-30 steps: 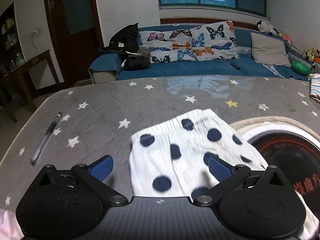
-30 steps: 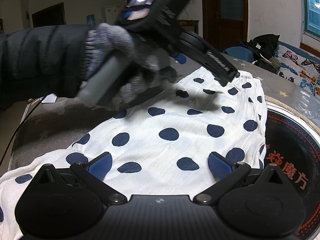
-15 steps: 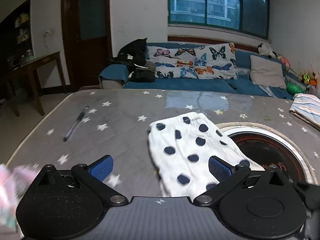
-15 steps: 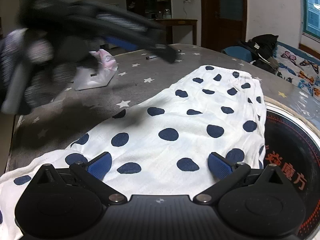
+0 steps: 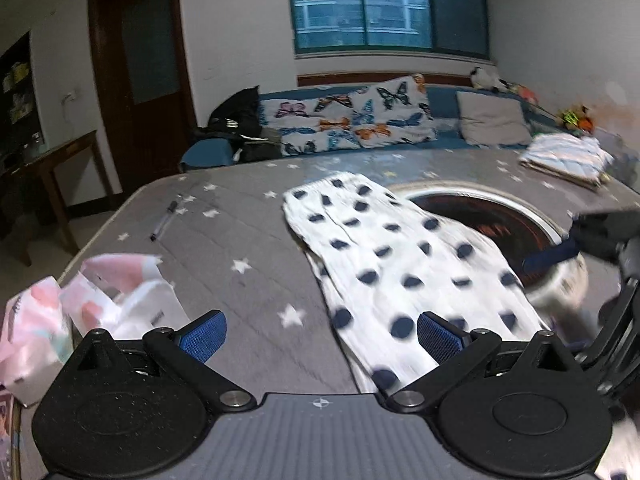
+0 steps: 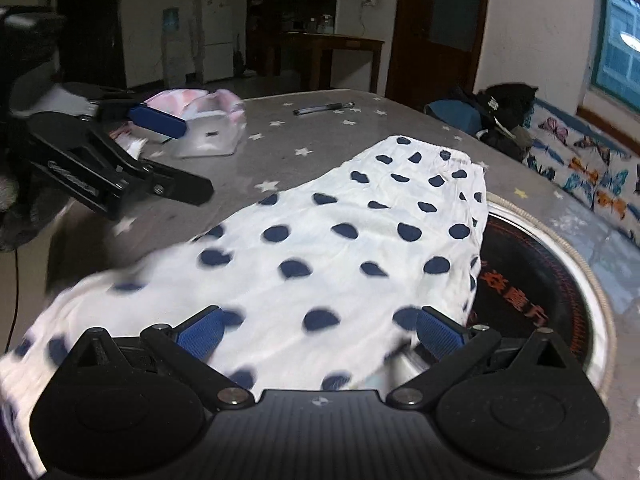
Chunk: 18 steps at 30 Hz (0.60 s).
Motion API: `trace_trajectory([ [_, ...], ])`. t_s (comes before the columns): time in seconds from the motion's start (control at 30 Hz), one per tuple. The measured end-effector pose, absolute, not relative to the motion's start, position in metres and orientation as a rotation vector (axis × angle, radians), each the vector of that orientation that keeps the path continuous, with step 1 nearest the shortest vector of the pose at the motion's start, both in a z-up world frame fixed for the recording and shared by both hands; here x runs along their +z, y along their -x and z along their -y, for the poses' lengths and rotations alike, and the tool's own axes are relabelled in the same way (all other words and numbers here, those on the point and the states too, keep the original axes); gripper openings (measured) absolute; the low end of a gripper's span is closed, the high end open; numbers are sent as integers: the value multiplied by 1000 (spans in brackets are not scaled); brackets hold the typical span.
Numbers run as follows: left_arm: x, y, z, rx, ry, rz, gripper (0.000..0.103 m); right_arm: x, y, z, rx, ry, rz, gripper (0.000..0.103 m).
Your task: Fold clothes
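A white garment with dark blue dots [image 5: 384,256] lies stretched out on the grey star-patterned table [image 5: 248,240], its far end partly over a round inset hotplate [image 5: 492,212]. My left gripper [image 5: 320,336] is open above the table; the garment's near end lies by its right finger. My right gripper [image 5: 554,242] shows blurred at the right edge. In the right wrist view the garment [image 6: 340,240] runs away from my right gripper [image 6: 320,330], which is open just over its near end. The left gripper [image 6: 188,160] hovers open at the left, off the cloth.
A crumpled pink and white plastic bag [image 5: 100,300] sits at the table's near left corner, and a pen [image 5: 164,220] lies beyond it. A folded striped cloth [image 5: 564,156] rests at the far right. A sofa with butterfly cushions [image 5: 352,120] stands behind the table.
My left gripper has pulled back and away from over the garment, so more of the table shows. The garment's near end by the right gripper is blurred and has shifted.
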<state>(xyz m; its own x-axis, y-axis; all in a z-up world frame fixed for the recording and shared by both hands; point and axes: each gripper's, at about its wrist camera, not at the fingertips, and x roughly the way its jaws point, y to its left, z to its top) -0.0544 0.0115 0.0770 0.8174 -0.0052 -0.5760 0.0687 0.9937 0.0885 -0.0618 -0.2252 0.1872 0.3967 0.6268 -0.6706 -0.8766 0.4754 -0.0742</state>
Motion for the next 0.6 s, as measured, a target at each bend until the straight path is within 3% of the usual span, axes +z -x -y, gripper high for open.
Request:
trace_trajectory([
  [0.6, 38, 71, 29, -122, -268, -633, 103, 217, 160, 267, 1111, 615, -573, 102],
])
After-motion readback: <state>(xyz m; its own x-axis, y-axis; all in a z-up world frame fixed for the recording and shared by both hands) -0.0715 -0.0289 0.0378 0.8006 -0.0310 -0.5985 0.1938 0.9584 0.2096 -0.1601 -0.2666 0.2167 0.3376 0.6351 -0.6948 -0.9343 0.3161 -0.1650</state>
